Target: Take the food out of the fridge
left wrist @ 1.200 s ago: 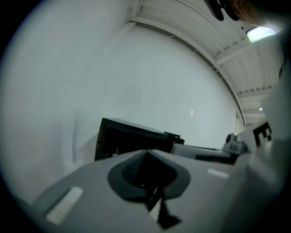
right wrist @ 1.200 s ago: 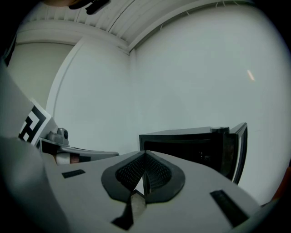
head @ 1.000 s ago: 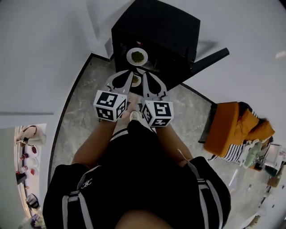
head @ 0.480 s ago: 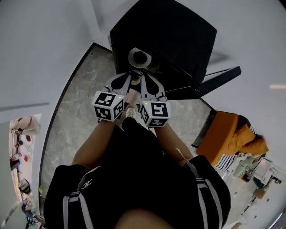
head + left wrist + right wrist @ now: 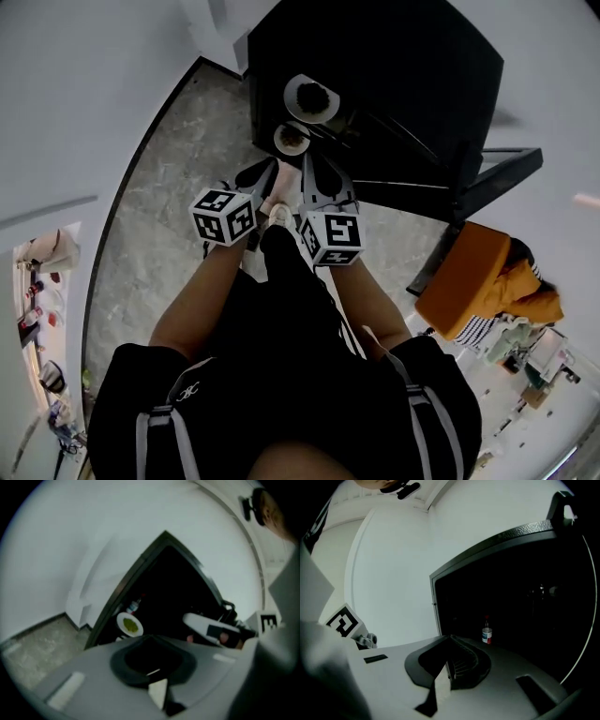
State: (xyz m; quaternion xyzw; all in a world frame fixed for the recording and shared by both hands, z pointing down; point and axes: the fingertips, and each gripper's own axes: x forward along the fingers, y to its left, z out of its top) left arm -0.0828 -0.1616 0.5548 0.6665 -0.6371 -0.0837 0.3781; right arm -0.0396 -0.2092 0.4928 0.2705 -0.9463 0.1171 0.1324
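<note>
Two grippers, two plates of food, one bottle, nothing grabbed yet

The left gripper has its jaws pinched together on nothing, same with the right gripper. Both sit lower than a second ago, and the open black fridge looks bigger now. The small plate and big plate are inside, just past the tips, and the bottle is in there too. An orange jacket lies off right.

Head view steeply down above fridge, both gripper views near, facing its dark inside
</note>
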